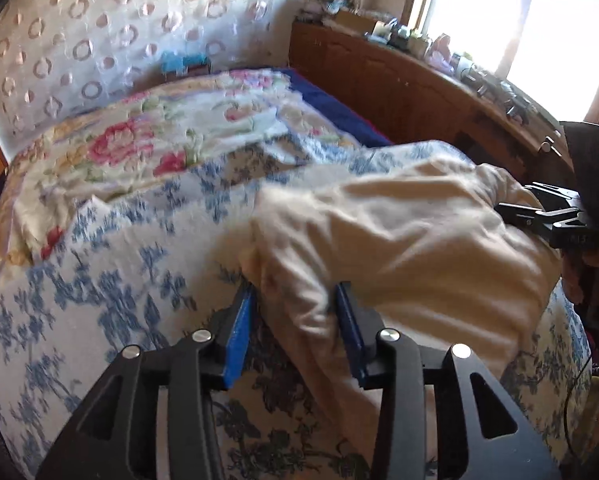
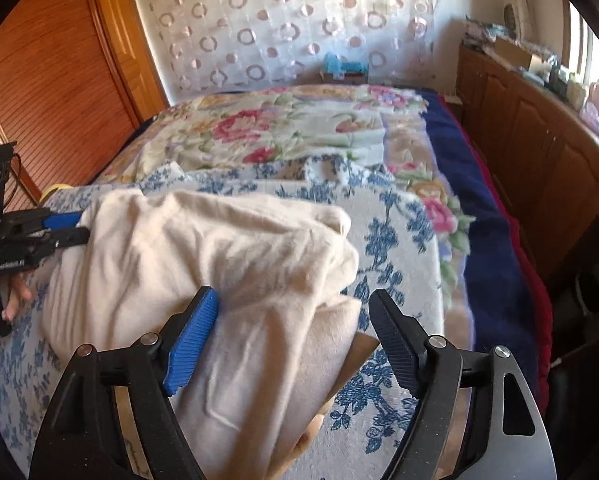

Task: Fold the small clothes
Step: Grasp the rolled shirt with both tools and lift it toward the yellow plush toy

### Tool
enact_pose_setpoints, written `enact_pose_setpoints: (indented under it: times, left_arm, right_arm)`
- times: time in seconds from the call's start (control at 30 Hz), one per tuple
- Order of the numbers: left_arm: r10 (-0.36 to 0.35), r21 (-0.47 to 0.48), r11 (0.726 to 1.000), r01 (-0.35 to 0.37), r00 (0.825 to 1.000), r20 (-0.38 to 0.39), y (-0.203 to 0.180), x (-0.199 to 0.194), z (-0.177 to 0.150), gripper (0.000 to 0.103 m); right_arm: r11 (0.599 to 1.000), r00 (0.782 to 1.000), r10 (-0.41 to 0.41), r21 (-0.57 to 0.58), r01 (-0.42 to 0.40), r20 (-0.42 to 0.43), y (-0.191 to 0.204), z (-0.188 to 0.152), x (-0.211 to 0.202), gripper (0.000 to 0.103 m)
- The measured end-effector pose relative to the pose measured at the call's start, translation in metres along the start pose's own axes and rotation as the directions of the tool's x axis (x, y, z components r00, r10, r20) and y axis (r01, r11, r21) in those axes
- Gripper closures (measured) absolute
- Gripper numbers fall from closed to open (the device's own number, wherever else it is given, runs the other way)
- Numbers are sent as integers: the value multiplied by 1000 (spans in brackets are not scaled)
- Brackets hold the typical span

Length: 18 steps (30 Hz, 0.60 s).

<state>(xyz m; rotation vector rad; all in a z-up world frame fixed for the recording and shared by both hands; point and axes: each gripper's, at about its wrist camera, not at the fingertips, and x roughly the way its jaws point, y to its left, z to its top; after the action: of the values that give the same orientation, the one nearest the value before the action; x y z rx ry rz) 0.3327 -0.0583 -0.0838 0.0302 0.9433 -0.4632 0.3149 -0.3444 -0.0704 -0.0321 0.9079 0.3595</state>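
A cream garment [image 1: 399,236] lies bunched on the blue-and-white floral bedspread [image 1: 99,280]; it also shows in the right wrist view [image 2: 219,256]. My left gripper [image 1: 295,296] is open, with its jaws on either side of the garment's near-left edge. My right gripper [image 2: 295,304] is open wide, its blue-padded finger [image 2: 191,344] resting on the garment's near fold. In the left wrist view the right gripper [image 1: 531,208] reaches the garment's right side. In the right wrist view the left gripper [image 2: 75,228] sits at the garment's left edge.
A pink floral quilt [image 2: 279,128] covers the far half of the bed, with a dark blue blanket [image 2: 487,216] along its right edge. A wooden cabinet [image 2: 539,132] with clutter on top runs along the right. A wooden door [image 2: 51,80] stands at left.
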Motion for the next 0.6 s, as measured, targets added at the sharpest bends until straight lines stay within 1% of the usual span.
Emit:
enact_pose_setpoints:
  times: [0.13, 0.27, 0.3, 0.33, 0.37, 0.4, 0.43, 0.5, 0.53, 0.6]
  left_arm:
    - [-13, -36, 999, 14, 1000, 7, 3, 2, 0, 59]
    - [9, -41, 999, -8, 1000, 25, -1, 3, -2, 58]
    - [10, -43, 999, -9, 999, 31, -2, 3, -3, 58]
    - [3, -45, 999, -1, 999, 35, -2, 3, -4, 58]
    - [-21, -47, 999, 23, 999, 37, -3, 3, -4, 61]
    - [-63, -56, 996, 65, 997, 36, -3, 3, -5, 75]
    - [-85, -71, 994, 87, 996, 35, -1, 3, -5, 82]
    - [-117, -81, 990, 119, 993, 32, -1, 2, -5, 92]
    - [-121, -83, 989, 124, 992, 41, -1, -1, -6, 93]
    - [-145, -83, 985, 152, 986, 81, -2, -14, -8, 94]
  right_arm:
    - [998, 999, 44, 36, -43, -22, -6, -5, 11, 22]
    - [998, 998, 60, 26, -60, -14, -3, -6, 10, 23]
    - [998, 998, 64, 18, -64, -15, -1, -6, 11, 26]
    - [997, 997, 72, 5, -72, -15, 2, -7, 10, 34]
    - [997, 997, 79, -1, -79, -14, 5, -8, 10, 38]
    - [996, 996, 93, -8, -93, -15, 8, -9, 9, 48]
    - [994, 994, 105, -15, -105, -15, 11, -10, 9, 59]
    - [991, 991, 134, -23, -134, -20, 17, -11, 8, 71]
    - [990, 990, 138, -30, -139, -21, 19, -12, 8, 76]
    - [988, 989, 145, -45, -146, -24, 24, -11, 6, 81]
